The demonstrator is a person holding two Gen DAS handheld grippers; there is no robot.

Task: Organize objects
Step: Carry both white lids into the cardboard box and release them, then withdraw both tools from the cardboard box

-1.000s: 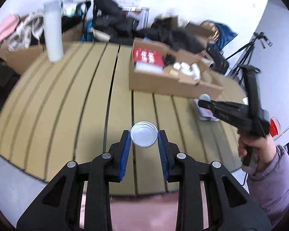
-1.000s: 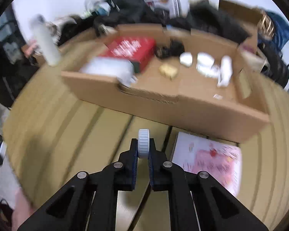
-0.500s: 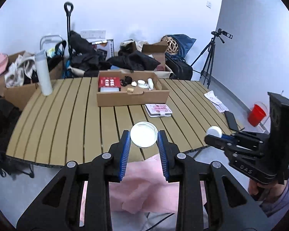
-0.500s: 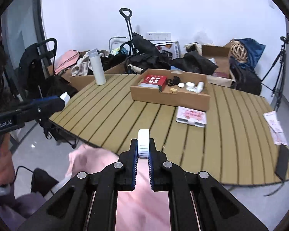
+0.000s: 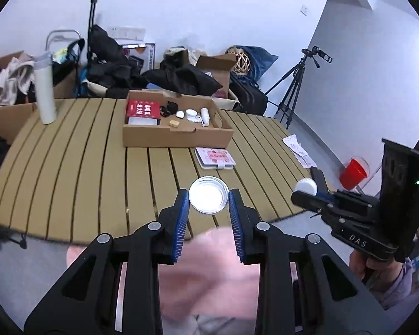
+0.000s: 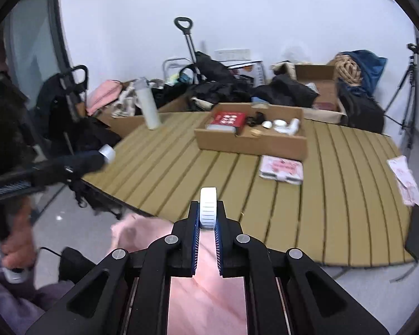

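Note:
My left gripper (image 5: 209, 205) is shut on a small round clear jar (image 5: 208, 198), its open mouth facing the camera, held off the table's near edge. My right gripper (image 6: 208, 219) is shut on the jar's white ribbed lid (image 6: 208, 208), held edge-on. In the left wrist view the right gripper (image 5: 304, 194) shows at right with the white lid (image 5: 306, 186) at its tip. In the right wrist view the left gripper (image 6: 103, 157) shows at left holding the jar (image 6: 107, 151). An open cardboard box (image 5: 178, 136) with a red box and small white items sits mid-table.
A slatted wooden table (image 5: 78, 162) carries a pink-patterned flat case (image 5: 215, 158) by the box, a tall white bottle (image 5: 45, 92) at far left, and papers and a black phone (image 6: 416, 231) at right. Bags, boxes, tripods and a red bucket (image 5: 352, 170) surround it.
Both grippers have pulled back from close over the table to beyond its near edge, still holding jar and lid. The whole table and room have come into view.

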